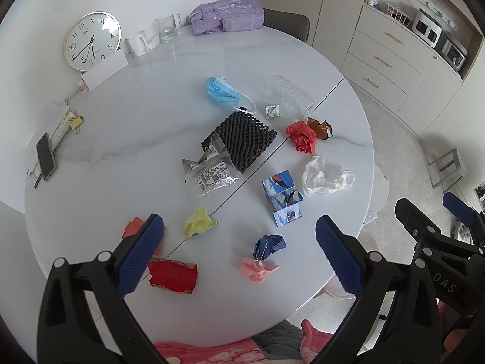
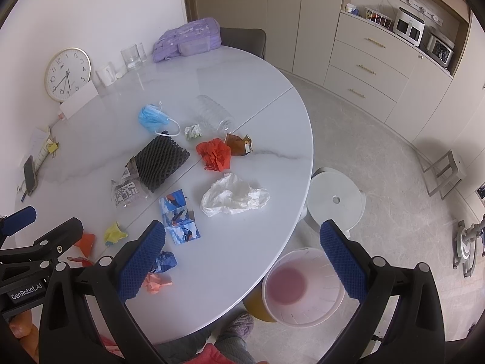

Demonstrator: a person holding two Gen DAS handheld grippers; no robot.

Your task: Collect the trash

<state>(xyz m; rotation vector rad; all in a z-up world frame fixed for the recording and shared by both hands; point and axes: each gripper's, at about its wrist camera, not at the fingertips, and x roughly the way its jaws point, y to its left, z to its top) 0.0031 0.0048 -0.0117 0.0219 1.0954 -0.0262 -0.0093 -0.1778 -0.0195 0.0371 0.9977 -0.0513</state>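
Note:
Trash lies scattered on the white round table (image 1: 121, 139): a blue face mask (image 1: 222, 92), black foam net (image 1: 244, 139), clear wrapper (image 1: 209, 176), red paper ball (image 1: 301, 136), white plastic bag (image 1: 324, 176), blue patterned paper (image 1: 283, 197), yellow wad (image 1: 198, 223), blue wad (image 1: 268, 245), pink wad (image 1: 257, 268), red cardboard (image 1: 172, 276). A pale bin (image 2: 303, 288) stands on the floor beside the table. My left gripper (image 1: 239, 239) is open above the near table edge. My right gripper (image 2: 242, 245) is open, over the table edge and bin.
A clock (image 1: 91, 41), mug (image 1: 136, 42), glasses (image 1: 166, 27), purple backpack (image 1: 227, 13), phone (image 1: 45, 156) and papers sit along the far and left table side. A crushed clear bottle (image 1: 288, 94) lies mid-table. A white stool (image 2: 335, 200) stands by the table.

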